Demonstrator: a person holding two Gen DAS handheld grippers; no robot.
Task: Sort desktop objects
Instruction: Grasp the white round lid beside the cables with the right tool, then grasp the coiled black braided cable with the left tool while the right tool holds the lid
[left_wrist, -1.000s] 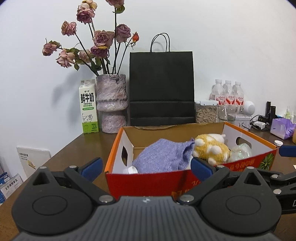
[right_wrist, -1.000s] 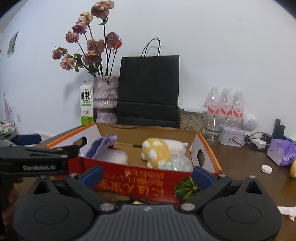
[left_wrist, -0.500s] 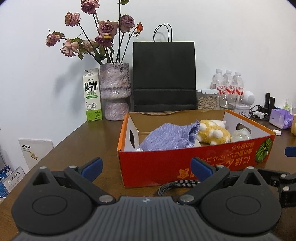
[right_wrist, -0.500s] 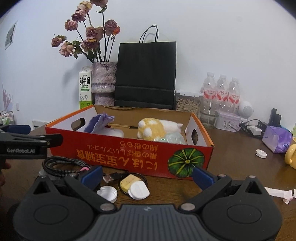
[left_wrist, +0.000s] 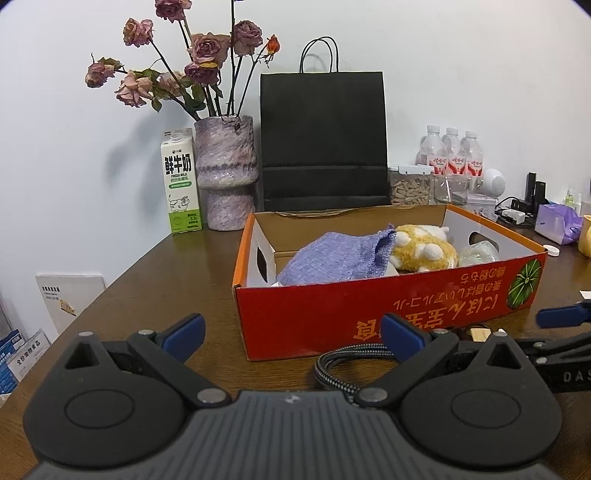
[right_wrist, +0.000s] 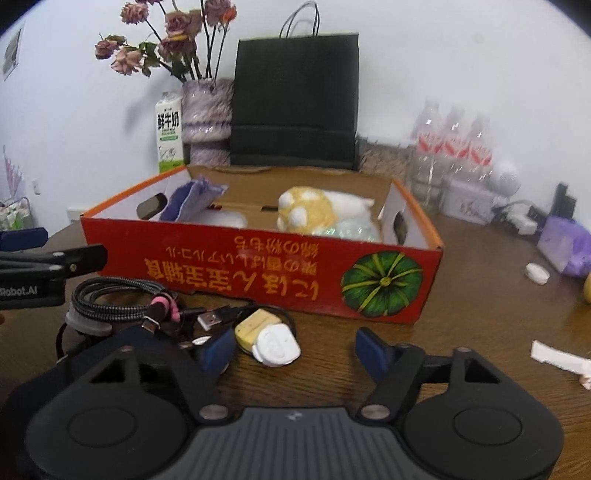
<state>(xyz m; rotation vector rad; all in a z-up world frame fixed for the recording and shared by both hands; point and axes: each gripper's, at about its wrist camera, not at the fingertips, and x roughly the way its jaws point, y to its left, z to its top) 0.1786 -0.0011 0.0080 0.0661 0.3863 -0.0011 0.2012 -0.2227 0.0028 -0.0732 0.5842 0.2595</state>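
A red cardboard box (left_wrist: 369, 306) (right_wrist: 258, 266) stands on the brown table. It holds a purple knitted cloth (left_wrist: 340, 258), a yellow plush toy (left_wrist: 421, 251) (right_wrist: 310, 214) and a clear plastic item (right_wrist: 351, 230). In front of the box lie a coiled braided cable (right_wrist: 118, 302) (left_wrist: 347, 362), a USB plug (right_wrist: 214, 319), a small yellow object (right_wrist: 255, 323) and a white cap (right_wrist: 277, 347). My left gripper (left_wrist: 291, 332) is open and empty, before the box. My right gripper (right_wrist: 295, 349) is open and empty, just above the white cap.
At the back stand a black paper bag (left_wrist: 323, 140), a vase of dried roses (left_wrist: 225, 170), a milk carton (left_wrist: 181, 181) and water bottles (left_wrist: 454, 155). A purple pack (right_wrist: 565, 243), a white lid (right_wrist: 537, 273) and paper scraps (right_wrist: 561, 362) lie at the right.
Both grippers have pulled back from the box and dropped lower. The cable and small items in front of the box have come into view. The right gripper's jaws have narrowed somewhat.
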